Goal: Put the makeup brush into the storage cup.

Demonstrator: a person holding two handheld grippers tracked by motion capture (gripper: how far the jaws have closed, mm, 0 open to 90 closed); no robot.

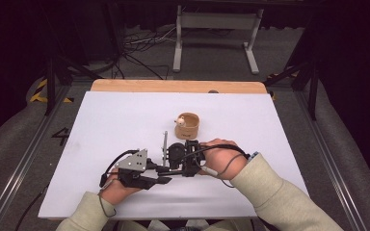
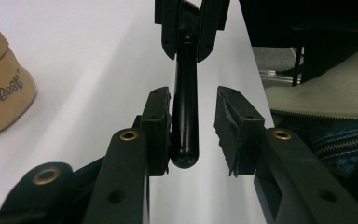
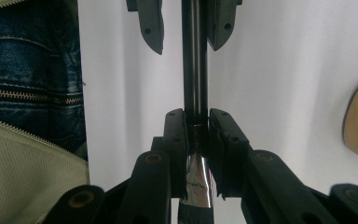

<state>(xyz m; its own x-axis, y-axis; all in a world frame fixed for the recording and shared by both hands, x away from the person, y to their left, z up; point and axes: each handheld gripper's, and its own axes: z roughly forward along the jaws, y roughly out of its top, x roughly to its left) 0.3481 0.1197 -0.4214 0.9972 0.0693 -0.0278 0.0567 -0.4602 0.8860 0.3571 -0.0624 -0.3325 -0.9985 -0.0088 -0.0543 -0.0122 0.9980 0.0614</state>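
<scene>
Both grippers meet nose to nose, low centre of the high view.
Left gripper jaws stand slightly apart; right gripper jaws are clamped tight.

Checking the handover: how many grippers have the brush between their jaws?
2. The right gripper is clamped at the brush ferrule; the left gripper straddles the handle tip, one pad apart from it.

Black gripper jaws with brass rivets; pale ribbed sleeves

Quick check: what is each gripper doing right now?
Left gripper: open, its fingers either side of the black brush handle, right finger clearly apart from it.
Right gripper: closed on the brush at its metal ferrule.
</scene>
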